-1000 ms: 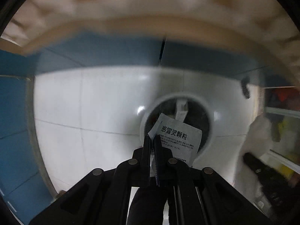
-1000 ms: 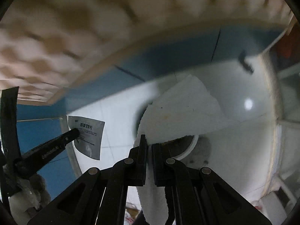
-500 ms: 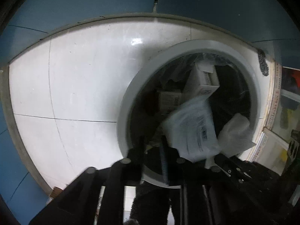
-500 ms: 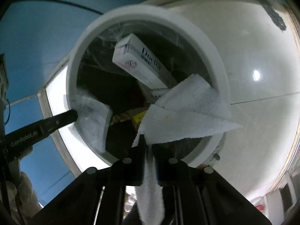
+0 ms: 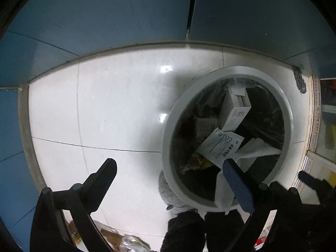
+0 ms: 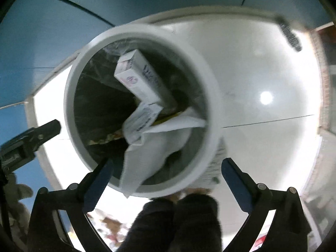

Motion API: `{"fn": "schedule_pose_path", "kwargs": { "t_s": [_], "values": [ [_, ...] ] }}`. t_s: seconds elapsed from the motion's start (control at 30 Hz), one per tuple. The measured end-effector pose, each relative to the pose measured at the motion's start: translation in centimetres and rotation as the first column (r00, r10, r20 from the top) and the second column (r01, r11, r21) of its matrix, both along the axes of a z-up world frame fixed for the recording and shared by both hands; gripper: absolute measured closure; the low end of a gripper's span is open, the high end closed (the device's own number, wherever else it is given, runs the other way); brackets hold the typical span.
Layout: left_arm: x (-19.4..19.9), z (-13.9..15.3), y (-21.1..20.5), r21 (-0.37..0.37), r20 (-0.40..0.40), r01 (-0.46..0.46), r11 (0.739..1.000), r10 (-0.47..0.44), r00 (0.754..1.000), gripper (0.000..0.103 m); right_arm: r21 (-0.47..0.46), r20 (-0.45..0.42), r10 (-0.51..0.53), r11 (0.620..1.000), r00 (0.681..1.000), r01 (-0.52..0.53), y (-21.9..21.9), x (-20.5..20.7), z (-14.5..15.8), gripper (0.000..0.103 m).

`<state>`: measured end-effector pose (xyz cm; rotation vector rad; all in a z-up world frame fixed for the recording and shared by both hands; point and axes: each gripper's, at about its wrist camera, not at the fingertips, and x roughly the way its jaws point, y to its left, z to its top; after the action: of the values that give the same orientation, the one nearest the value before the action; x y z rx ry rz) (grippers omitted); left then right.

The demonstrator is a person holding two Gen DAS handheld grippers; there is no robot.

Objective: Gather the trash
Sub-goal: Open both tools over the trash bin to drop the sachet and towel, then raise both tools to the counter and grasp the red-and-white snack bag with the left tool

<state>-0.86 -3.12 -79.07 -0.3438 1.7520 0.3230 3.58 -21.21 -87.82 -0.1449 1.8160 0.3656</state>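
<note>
White bin (image 5: 168, 147): floor-standing, dark liner.
Left view: left gripper (image 5: 170, 172) gaped wide, empty; sachet (image 5: 220, 145) lay inside bin.
Right view: right gripper (image 6: 168, 168) spread, empty; tissue (image 6: 155, 147) draped over near rim (image 6: 134, 189).
Handling: both light, limp; pinch an edge.

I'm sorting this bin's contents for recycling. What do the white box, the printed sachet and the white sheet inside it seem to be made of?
White box: thin matte paperboard, by its folded end flap and crisp edges.
Printed sachet: probably paper-faced or foil-laminate, flat with a sealed border; the look leaves it open.
White sheet: soft tissue or paper towel, limp, draping over the trash bin rim.
</note>
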Motion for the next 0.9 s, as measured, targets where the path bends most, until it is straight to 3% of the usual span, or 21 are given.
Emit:
{"fn": "schedule_pose_path", "kwargs": {
  "t_s": [0.13,0.33,0.53,0.9],
  "values": [
    [-0.3,2.6,0.0,0.005,0.019,-0.004,1.000,0.004,1.000,0.000,-0.042,0.066,0.020,0.999,0.998,-0.017,-0.4,0.2,3.1,0.000],
    [-0.8,10.4,-0.5,0.024,0.112,-0.012,1.000,0.009,0.994,0.000,-0.066,0.153,0.054,0.997,0.987,-0.044,-0.2,0.3,10.0,0.000],
    [-1.5,19.5,-0.6,0.026,0.174,-0.032,0.999,0.027,0.984,0.000,-0.059,0.222,0.072,0.996,0.972,-0.060,-0.4,-0.2,19.2,0.000],
    [-4.1,34.9,-1.0,0.032,0.249,-0.046,0.998,0.036,0.968,0.000,-0.014,0.310,0.090,0.996,0.946,-0.090,-1.6,-1.9,40.0,0.000]
  ]
}}
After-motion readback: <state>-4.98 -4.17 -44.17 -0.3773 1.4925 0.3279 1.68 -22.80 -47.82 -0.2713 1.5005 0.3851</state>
